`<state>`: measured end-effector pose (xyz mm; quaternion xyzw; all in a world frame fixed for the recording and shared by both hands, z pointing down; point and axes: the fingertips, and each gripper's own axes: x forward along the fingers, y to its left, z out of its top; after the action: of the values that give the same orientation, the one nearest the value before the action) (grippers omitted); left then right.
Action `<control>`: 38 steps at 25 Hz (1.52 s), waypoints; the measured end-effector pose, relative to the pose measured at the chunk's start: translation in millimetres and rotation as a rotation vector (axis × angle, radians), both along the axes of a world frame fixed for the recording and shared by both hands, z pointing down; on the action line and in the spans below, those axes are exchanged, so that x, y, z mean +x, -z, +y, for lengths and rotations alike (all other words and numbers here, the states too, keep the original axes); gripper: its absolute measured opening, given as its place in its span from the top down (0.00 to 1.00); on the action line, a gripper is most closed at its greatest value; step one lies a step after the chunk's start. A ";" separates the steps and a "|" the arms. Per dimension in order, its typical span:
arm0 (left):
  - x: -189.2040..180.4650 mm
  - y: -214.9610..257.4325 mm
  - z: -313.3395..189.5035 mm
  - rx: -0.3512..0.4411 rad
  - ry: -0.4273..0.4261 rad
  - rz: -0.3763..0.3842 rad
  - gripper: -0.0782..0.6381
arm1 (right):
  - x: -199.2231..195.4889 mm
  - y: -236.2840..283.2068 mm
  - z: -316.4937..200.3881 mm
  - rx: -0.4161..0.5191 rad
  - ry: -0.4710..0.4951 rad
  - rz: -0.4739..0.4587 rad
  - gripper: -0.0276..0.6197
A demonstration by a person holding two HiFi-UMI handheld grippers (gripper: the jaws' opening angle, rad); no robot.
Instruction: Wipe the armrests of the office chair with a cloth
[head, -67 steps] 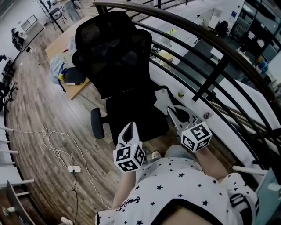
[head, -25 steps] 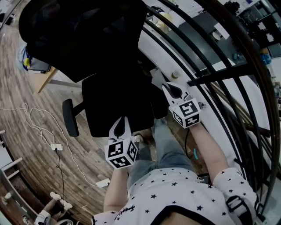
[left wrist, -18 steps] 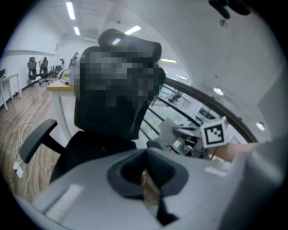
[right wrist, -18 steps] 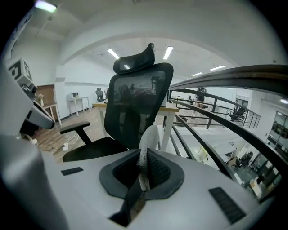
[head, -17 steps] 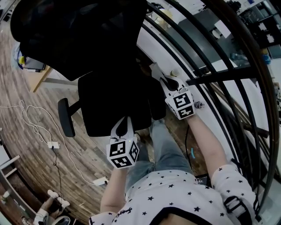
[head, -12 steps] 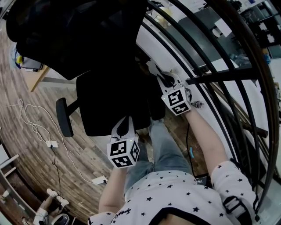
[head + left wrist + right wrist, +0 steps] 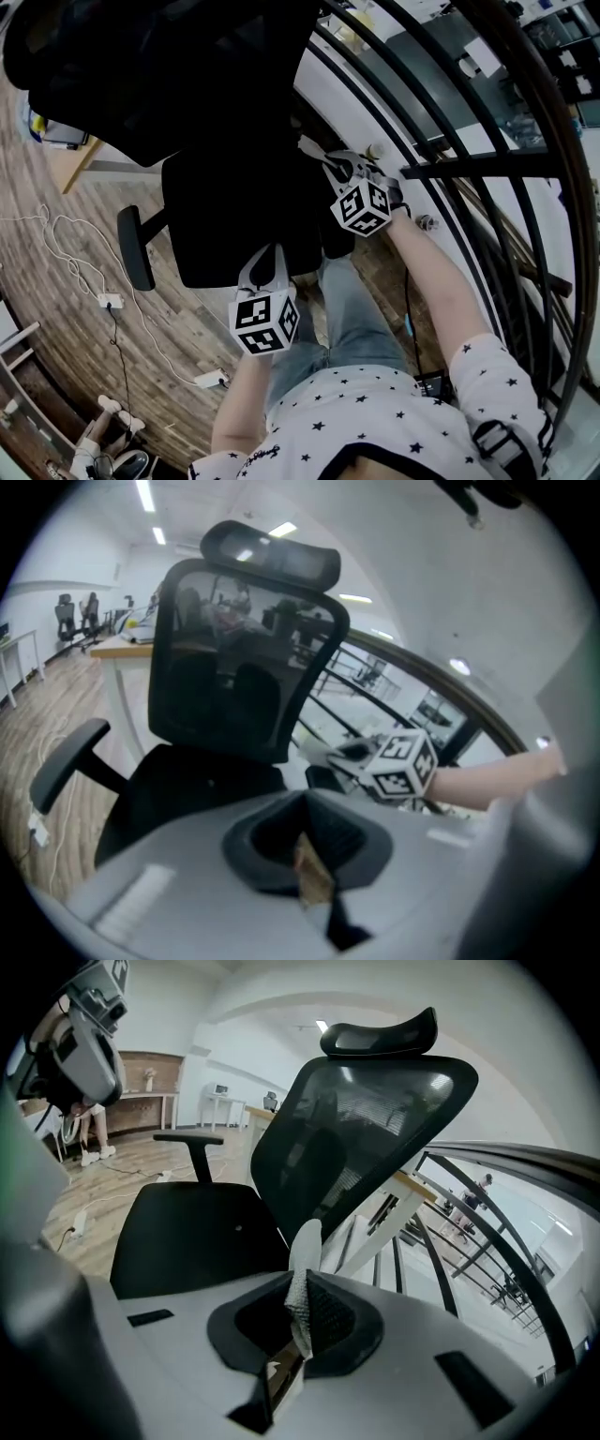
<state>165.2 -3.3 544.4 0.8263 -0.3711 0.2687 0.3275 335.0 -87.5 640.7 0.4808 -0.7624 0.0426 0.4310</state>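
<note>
The black office chair fills the head view's middle, with its left armrest sticking out on the left. My right gripper hovers by the chair's right side, over the right armrest, shut on a pale cloth. In the right gripper view the cloth stands pinched between the jaws, with the mesh backrest and seat ahead. My left gripper is at the seat's front edge, shut with nothing held.
A black metal railing curves close along the right of the chair. On the wood floor at left lie white cables and a power strip. A wooden desk stands behind the chair. The person's legs are under the grippers.
My right gripper has carried the cloth up and left, toward the chair's right side. The left gripper has barely moved. The head view has shifted closer over the chair.
</note>
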 end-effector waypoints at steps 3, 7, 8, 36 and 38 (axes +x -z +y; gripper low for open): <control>-0.8 -1.1 -0.1 -0.003 0.005 -0.002 0.88 | -3.6 -11.4 4.6 -0.043 0.002 -0.021 0.91; -1.7 -1.9 0.3 -0.006 0.008 -0.004 0.88 | -6.1 -24.9 11.2 -0.113 -0.004 -0.053 0.91; -2.0 -2.3 0.6 -0.007 0.007 -0.004 0.88 | -6.7 -28.1 12.5 -0.129 -0.007 -0.057 0.91; -23.7 10.6 23.2 0.006 0.031 0.016 0.88 | -12.2 -37.0 31.7 -0.242 -0.124 -0.102 0.92; -24.9 11.7 24.8 0.008 0.036 0.019 0.88 | -13.2 -36.7 35.1 -0.243 -0.125 -0.102 0.92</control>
<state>140.4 21.5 532.7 0.8233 -0.3840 0.2535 0.3323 321.8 -52.3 677.5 0.4688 -0.7410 0.1858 0.4434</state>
